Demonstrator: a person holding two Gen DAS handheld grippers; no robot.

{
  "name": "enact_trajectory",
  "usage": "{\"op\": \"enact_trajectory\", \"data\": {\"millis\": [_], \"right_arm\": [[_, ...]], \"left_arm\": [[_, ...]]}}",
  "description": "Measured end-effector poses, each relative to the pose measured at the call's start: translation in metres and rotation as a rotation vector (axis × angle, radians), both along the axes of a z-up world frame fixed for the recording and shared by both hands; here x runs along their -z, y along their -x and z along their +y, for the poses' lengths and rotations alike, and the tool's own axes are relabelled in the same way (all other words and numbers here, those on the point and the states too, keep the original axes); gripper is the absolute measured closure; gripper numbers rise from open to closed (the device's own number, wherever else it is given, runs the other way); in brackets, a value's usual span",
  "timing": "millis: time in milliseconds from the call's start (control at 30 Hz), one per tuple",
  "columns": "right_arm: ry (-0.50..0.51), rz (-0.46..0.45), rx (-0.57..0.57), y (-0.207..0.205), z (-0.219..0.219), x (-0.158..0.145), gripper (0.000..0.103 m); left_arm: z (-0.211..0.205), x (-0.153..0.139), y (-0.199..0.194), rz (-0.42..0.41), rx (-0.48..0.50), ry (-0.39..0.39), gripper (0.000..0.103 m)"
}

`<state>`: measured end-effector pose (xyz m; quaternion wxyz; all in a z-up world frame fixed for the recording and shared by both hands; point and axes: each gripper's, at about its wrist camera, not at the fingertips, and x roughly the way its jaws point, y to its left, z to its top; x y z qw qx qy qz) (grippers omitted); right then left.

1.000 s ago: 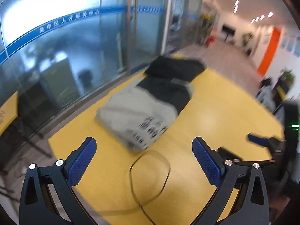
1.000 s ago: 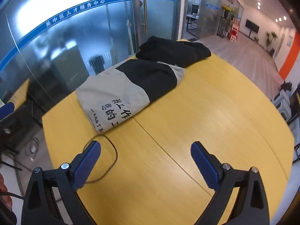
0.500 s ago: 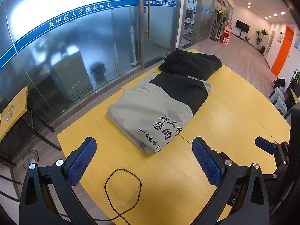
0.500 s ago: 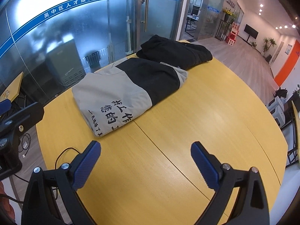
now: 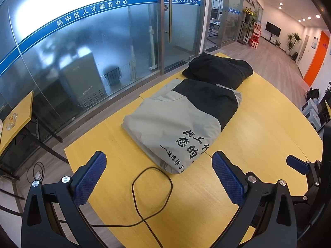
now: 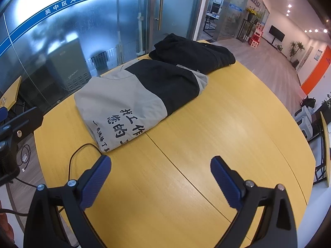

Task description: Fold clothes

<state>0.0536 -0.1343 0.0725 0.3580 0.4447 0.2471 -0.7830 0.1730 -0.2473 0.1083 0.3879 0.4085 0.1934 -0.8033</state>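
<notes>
A folded grey and black garment (image 5: 182, 119) (image 6: 136, 101) with black printed characters lies on the yellow table (image 5: 258, 136) (image 6: 217, 124). Behind it, touching its far end, lies a folded black garment (image 5: 219, 69) (image 6: 192, 52). My left gripper (image 5: 159, 173) hovers open above the table's near left edge, short of the grey garment, with nothing between its fingers. My right gripper (image 6: 160, 177) is open over bare tabletop, nearer than the grey garment's printed corner, and holds nothing. One blue fingertip of the right gripper (image 5: 298, 165) shows at the right in the left wrist view.
A thin black cable (image 5: 153, 188) (image 6: 80, 150) loops on the table just in front of the grey garment. A frosted glass wall (image 5: 103, 41) runs along the far left. A second yellow table (image 5: 16, 117) stands at the left. Open wooden floor lies beyond, right.
The left gripper's view has swung and steadied, so the garments now sit more central and closer. The right gripper has drifted slightly toward the grey garment. Both stay open.
</notes>
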Motion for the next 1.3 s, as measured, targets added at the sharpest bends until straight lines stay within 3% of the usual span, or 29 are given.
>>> {"op": "enact_trajectory", "data": {"millis": [433,667,933,1100,1300], "right_arm": [[-0.003,-0.004,-0.001,0.003,-0.006,0.001,0.004],[0.001,-0.006,-0.006,0.004,-0.008,-0.001,0.004],[-0.005,-0.005,-0.008,0.004,-0.009,0.0,0.004],[-0.007,-0.006,-0.008,0.004,-0.009,0.002,0.004],[-0.012,-0.006,-0.011,0.004,-0.01,0.003,0.004]], "left_arm": [[-0.009,0.01,0.009,-0.063,-0.018,0.001,0.0],[-0.011,0.01,0.007,-0.048,-0.028,-0.02,0.0],[-0.012,0.003,0.005,-0.036,-0.049,0.015,0.0],[-0.002,0.005,0.005,-0.055,-0.043,0.096,0.0],[-0.006,0.011,-0.002,-0.012,-0.081,0.024,0.0]]}}
